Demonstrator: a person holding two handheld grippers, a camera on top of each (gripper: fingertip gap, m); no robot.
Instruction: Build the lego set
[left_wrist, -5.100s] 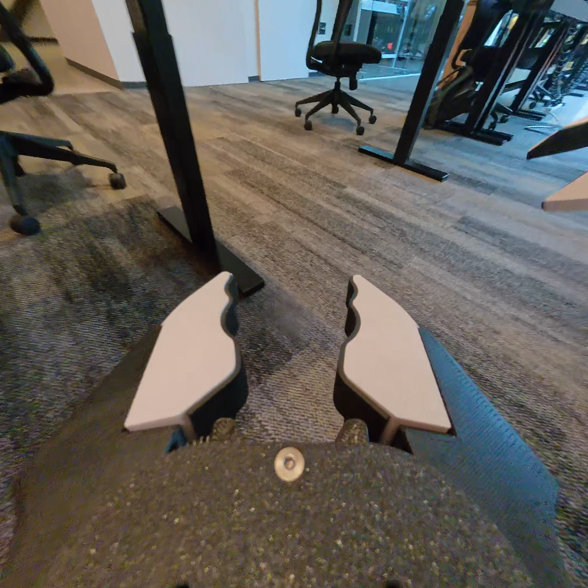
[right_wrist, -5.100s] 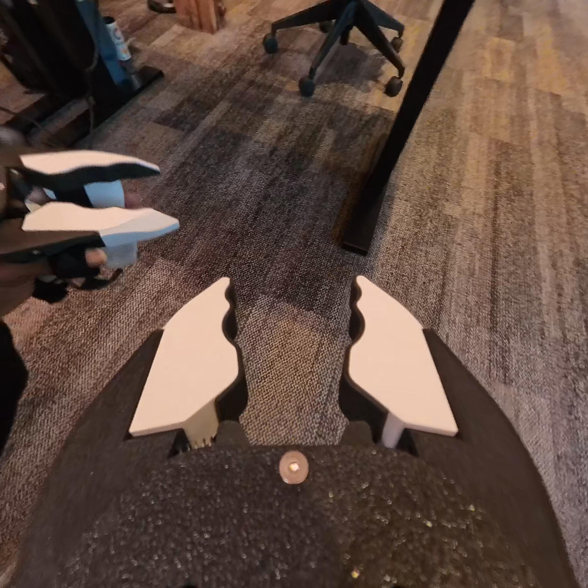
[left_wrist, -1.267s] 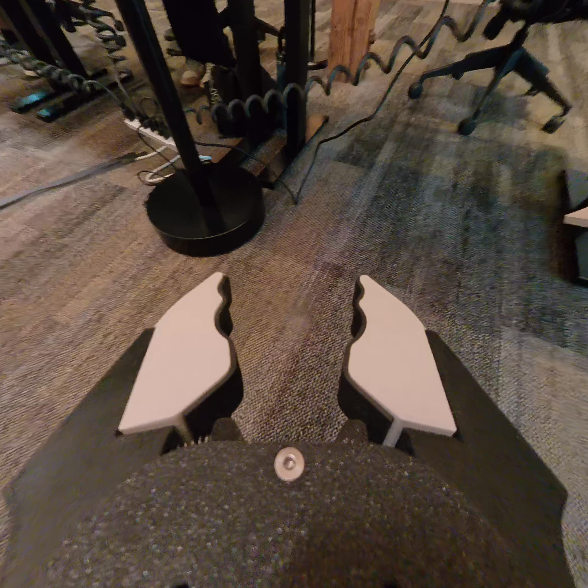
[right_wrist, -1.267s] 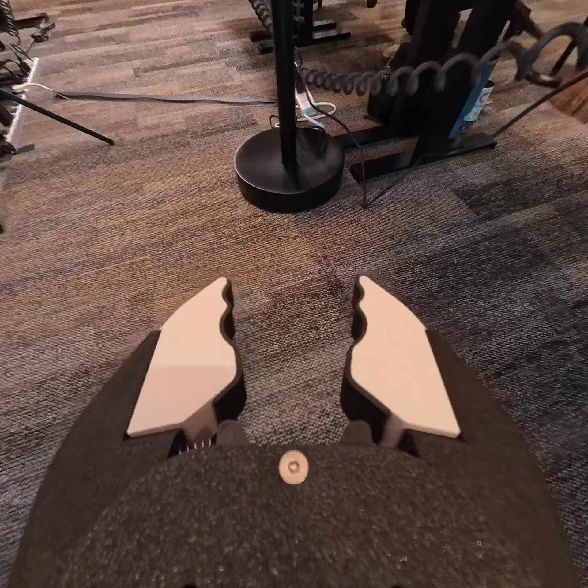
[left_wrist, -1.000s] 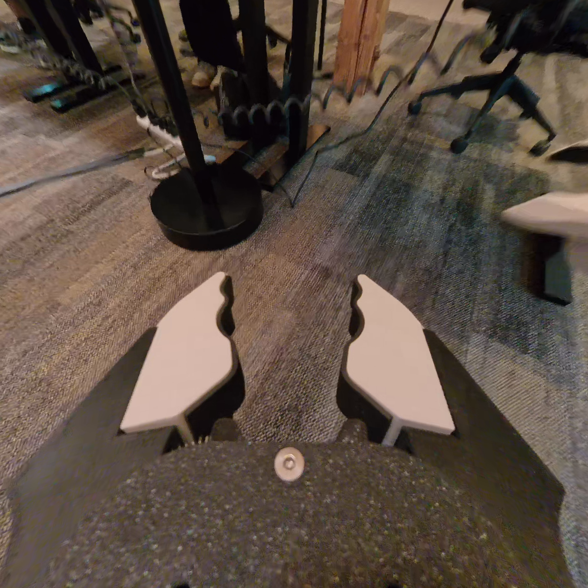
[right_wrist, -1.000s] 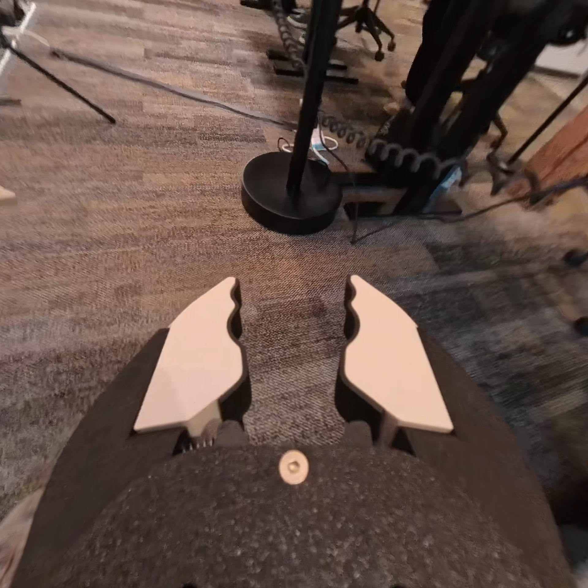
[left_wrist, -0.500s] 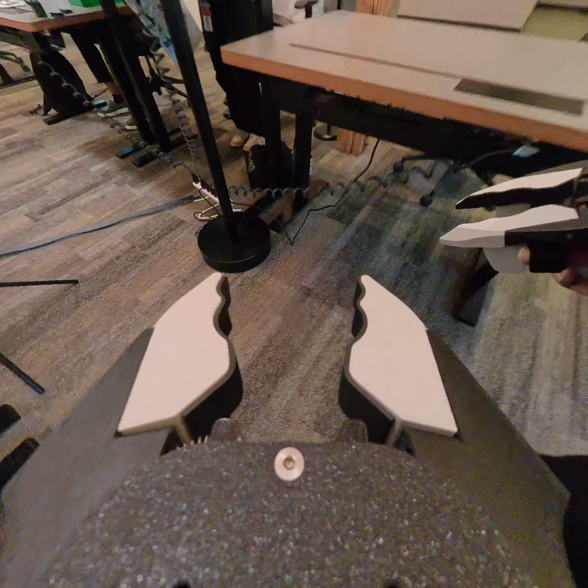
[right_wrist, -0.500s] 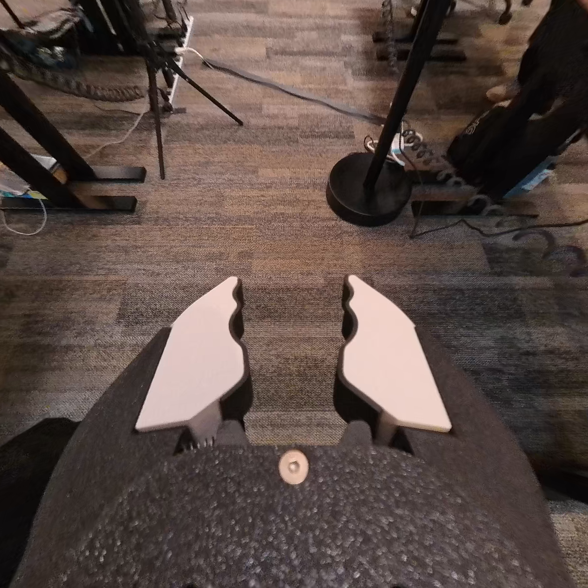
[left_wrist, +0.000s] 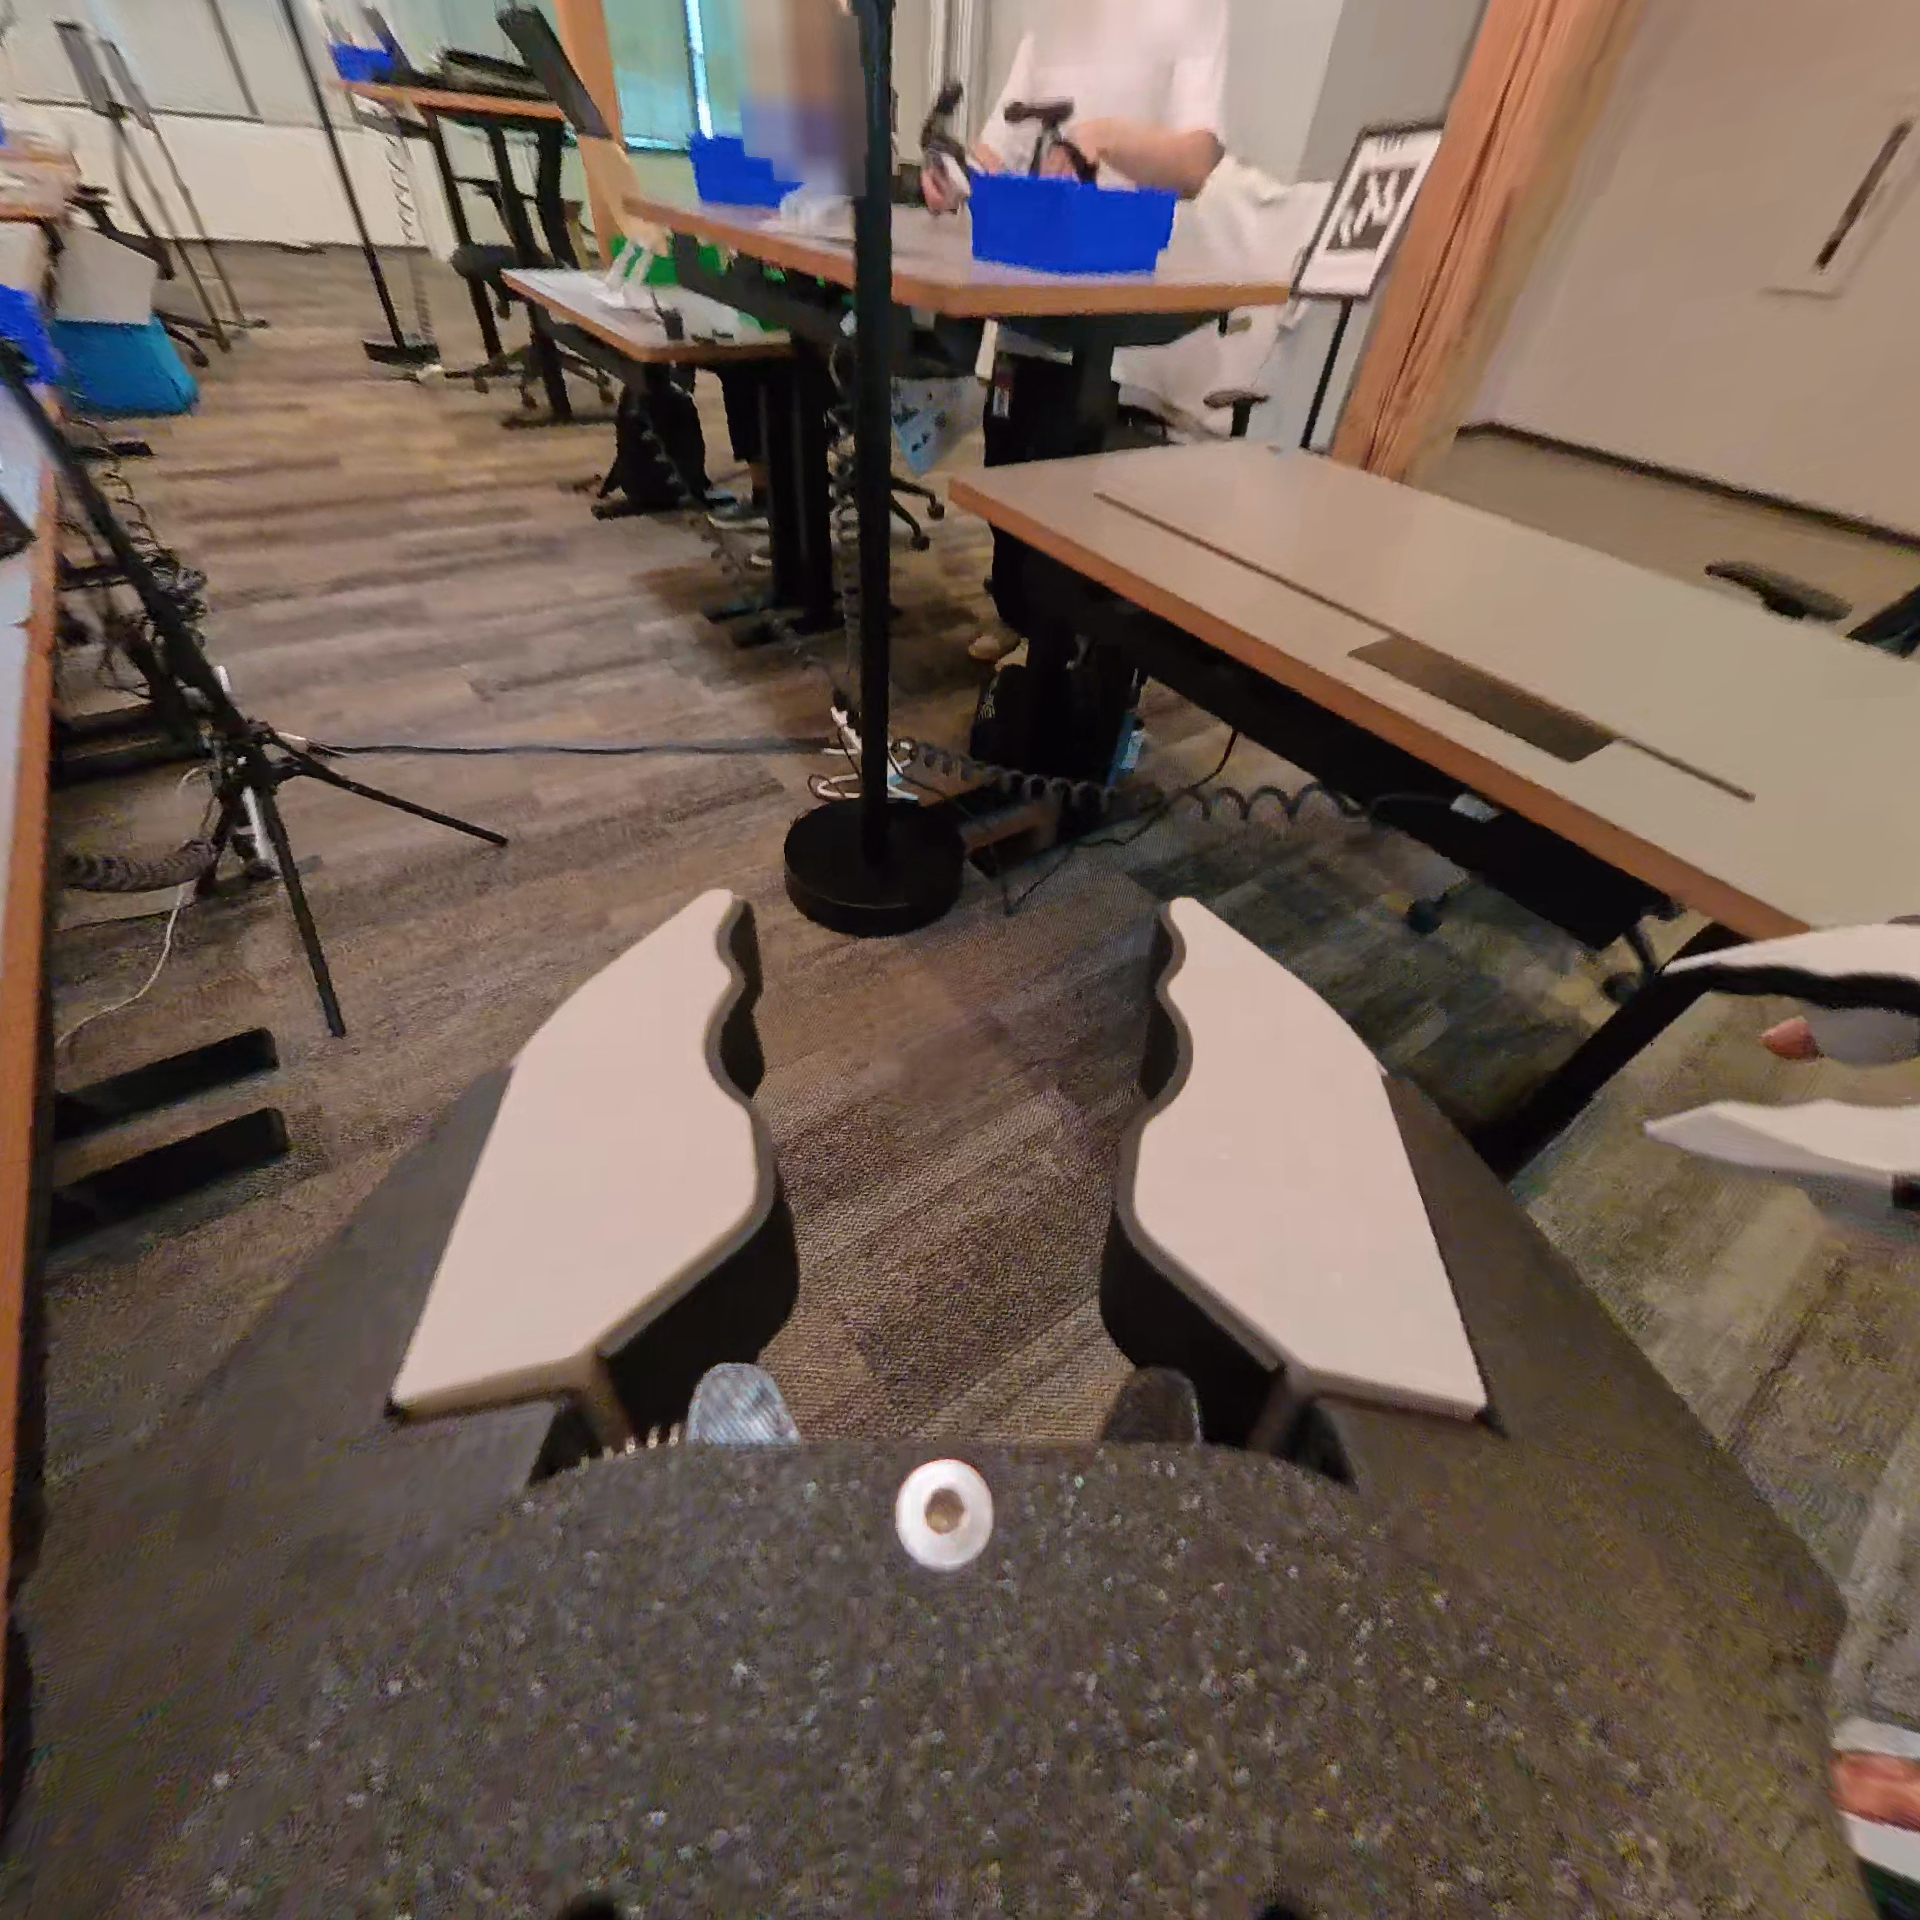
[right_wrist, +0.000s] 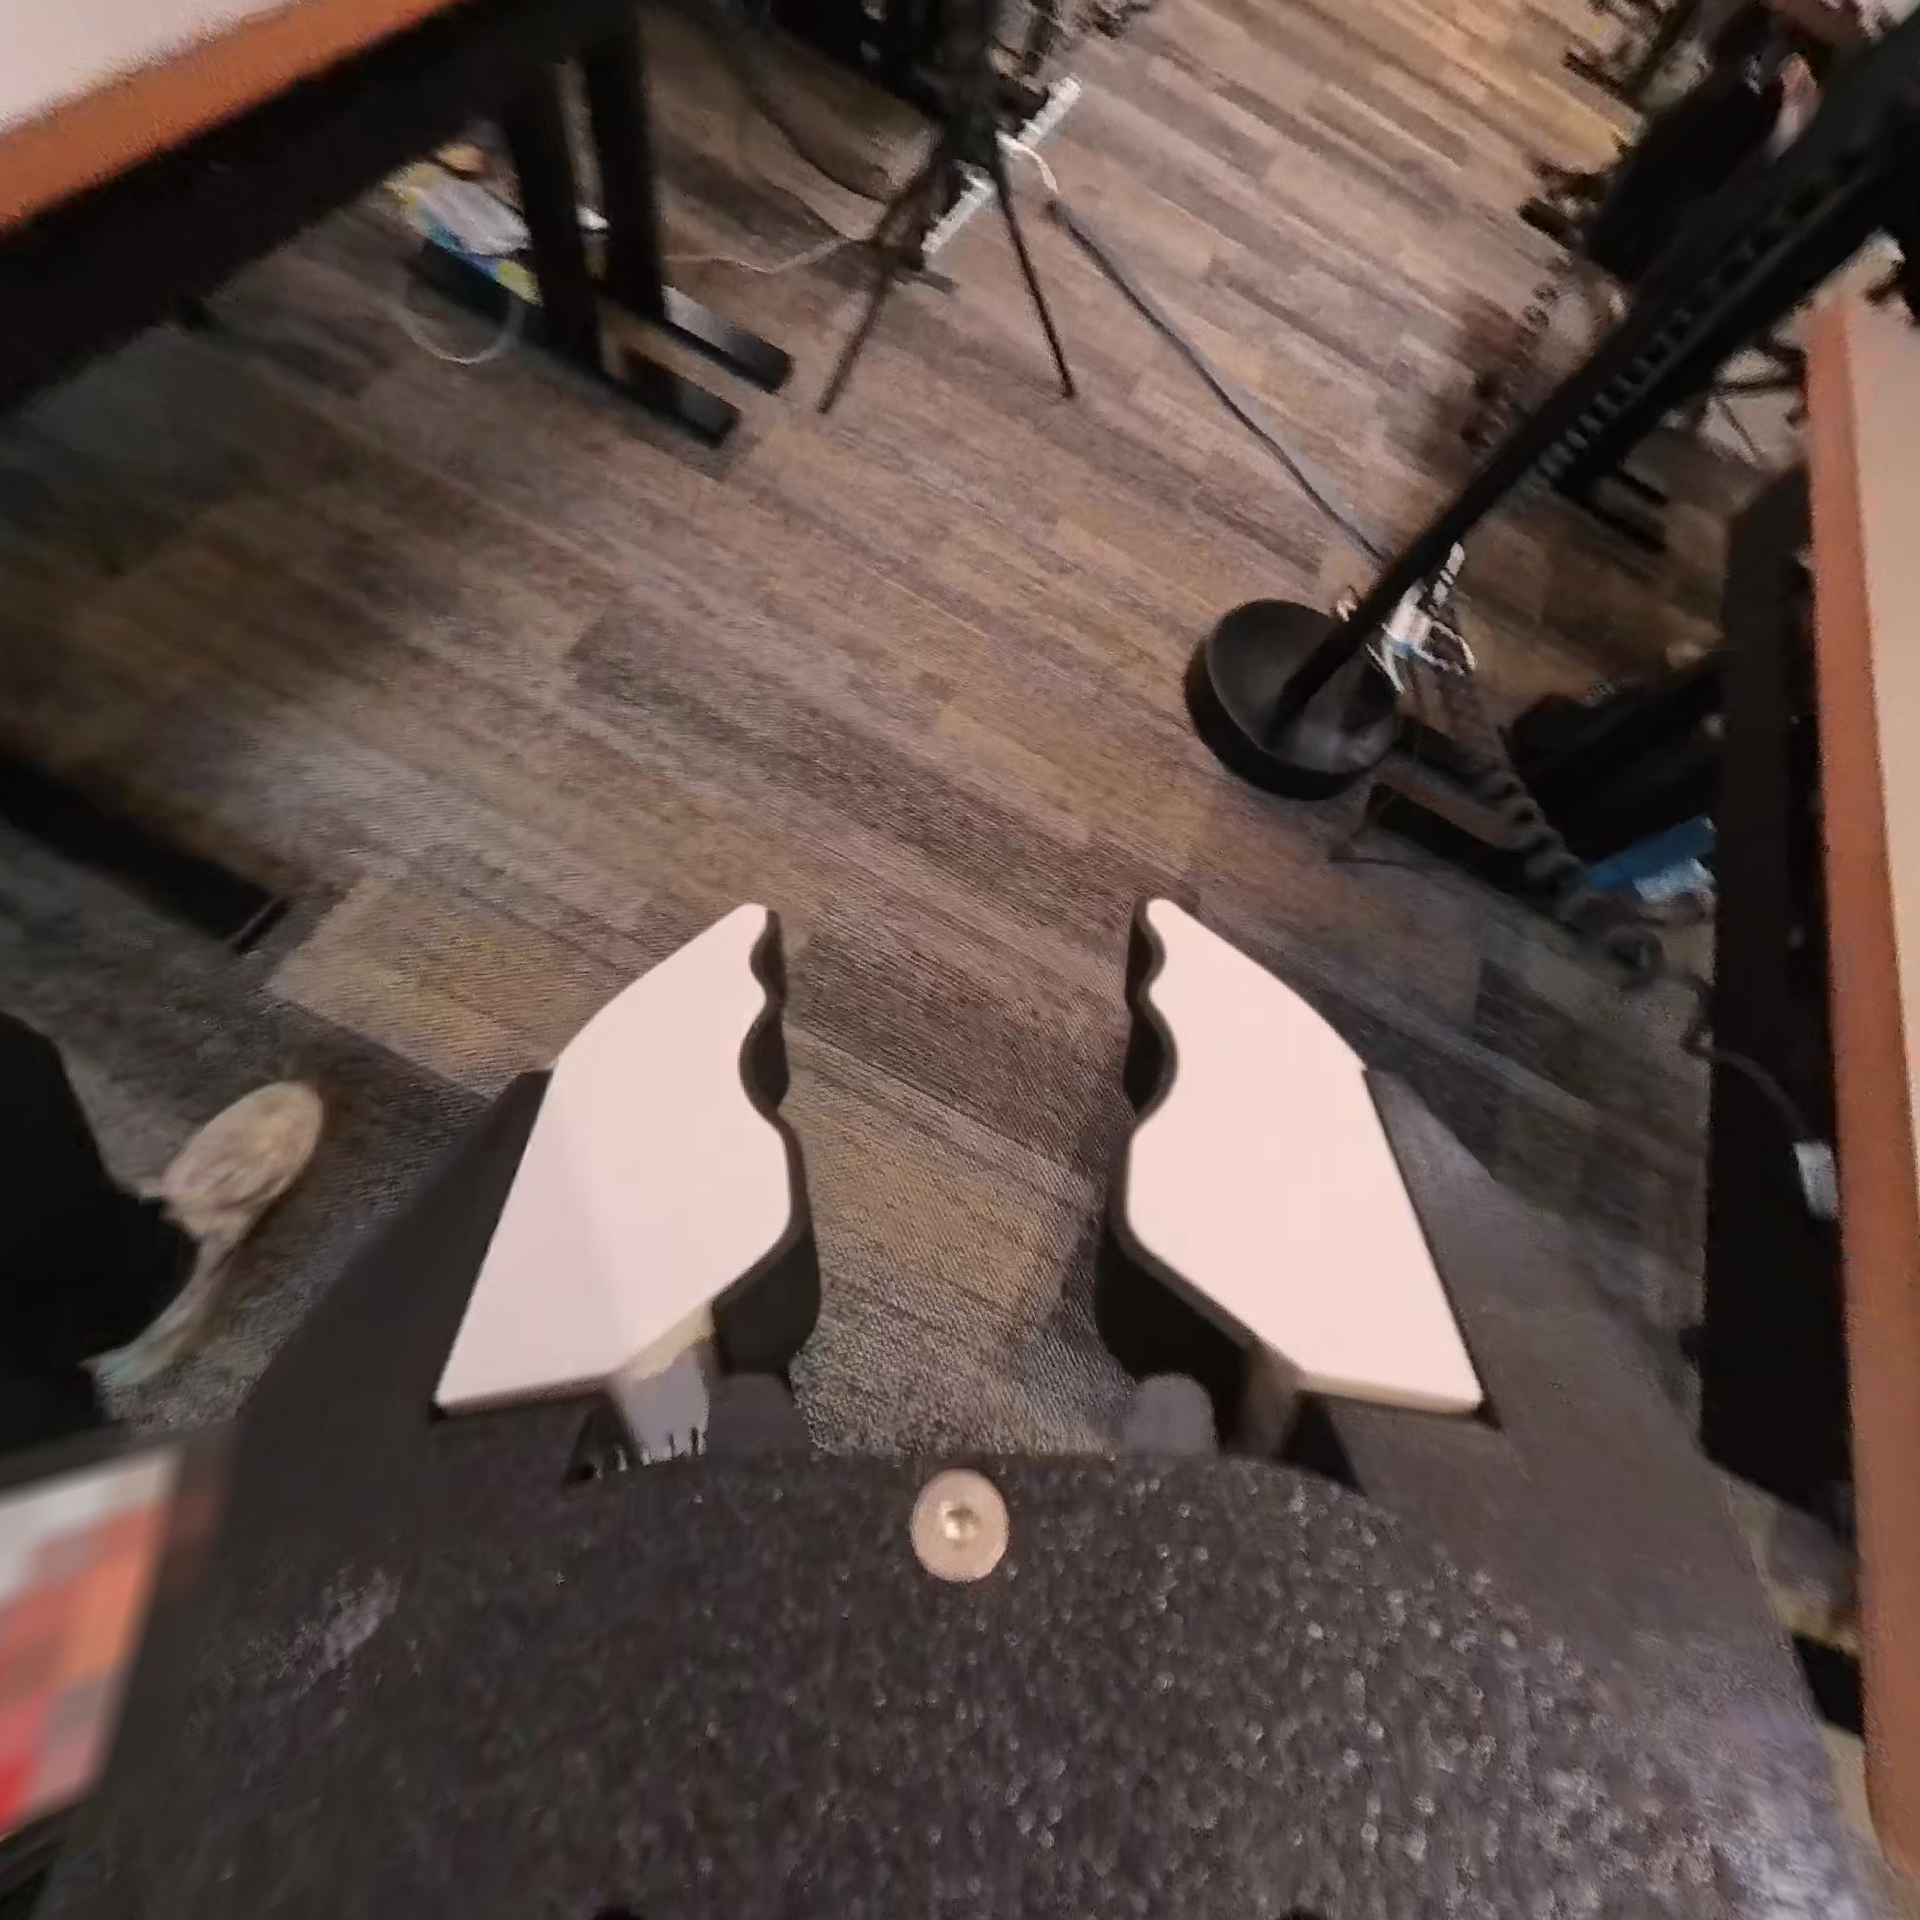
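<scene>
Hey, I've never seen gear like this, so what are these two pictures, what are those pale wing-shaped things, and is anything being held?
Each picture comes from a camera mounted on a hand-held claw, looking forward along its two pale fingers. One shows the left claw, the other the right claw. Both are open and hold nothing. Under them is only carpet, with a black stand base nearby. In the left view a desk stands to the right, its visible top bare, and the other claw shows at the right edge. No lego is visible yet. A person stands at a far desk with a blue bin.
</scene>
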